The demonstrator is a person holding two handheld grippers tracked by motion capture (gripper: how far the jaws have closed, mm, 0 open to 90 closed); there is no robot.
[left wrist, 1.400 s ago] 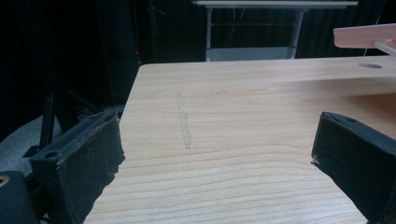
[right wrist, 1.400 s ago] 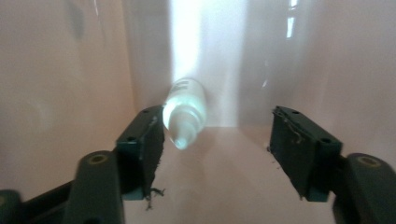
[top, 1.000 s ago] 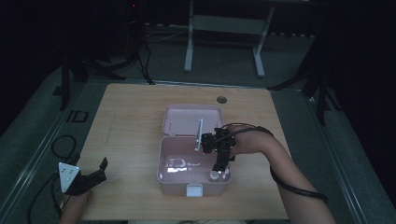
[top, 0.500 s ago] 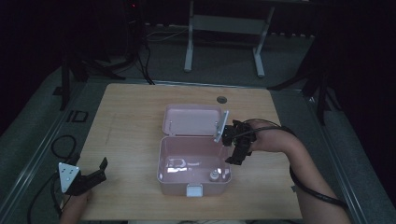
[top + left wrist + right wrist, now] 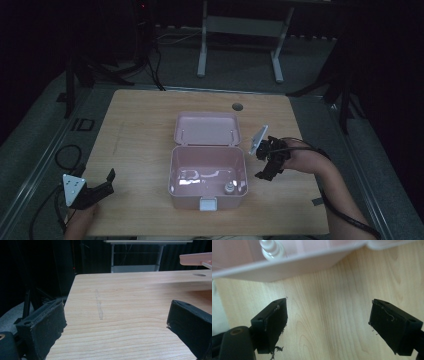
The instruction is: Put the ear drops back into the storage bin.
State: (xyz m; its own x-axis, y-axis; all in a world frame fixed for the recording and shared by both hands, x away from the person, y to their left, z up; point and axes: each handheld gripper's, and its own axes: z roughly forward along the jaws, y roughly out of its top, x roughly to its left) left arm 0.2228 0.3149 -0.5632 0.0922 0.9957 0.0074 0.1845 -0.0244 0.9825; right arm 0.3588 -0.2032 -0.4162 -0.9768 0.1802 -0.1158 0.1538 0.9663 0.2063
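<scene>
Dark room all round, black drapes and a metal stand (image 5: 239,30) behind, and the one lit thing is the wooden table (image 5: 145,125) in the middle. Biggest item on it: the pink box (image 5: 208,192), sitting centre, lid (image 5: 206,129) thrown back flat behind it, latch tab at the front wall. Down in the box's front right corner stands a small white bottle (image 5: 228,189), upright, close to the right wall; the right gripper view catches its ribbed top (image 5: 270,248) just over the rim.

Right gripper (image 5: 267,165) hovers just beside the box's right wall, outside it, jaws spread wide with nothing between them but bare wood. Left gripper (image 5: 102,186) is well apart, parked near the table's front left corner, jaws also parted and empty, looking along the tabletop towards a faint grey smear (image 5: 99,306).

So the bottle looks delivered, and the lid looks like the next job. Here's the danger: the right gripper is very near that wall, and a careless swing towards the lid could knock the box sideways and tip the bottle. The lid lies flat, so a jaw has to get under or around its edge; a poor bite and it may slip and slap down. And with the left gripper so far off, nothing steadies the box if it skids.
</scene>
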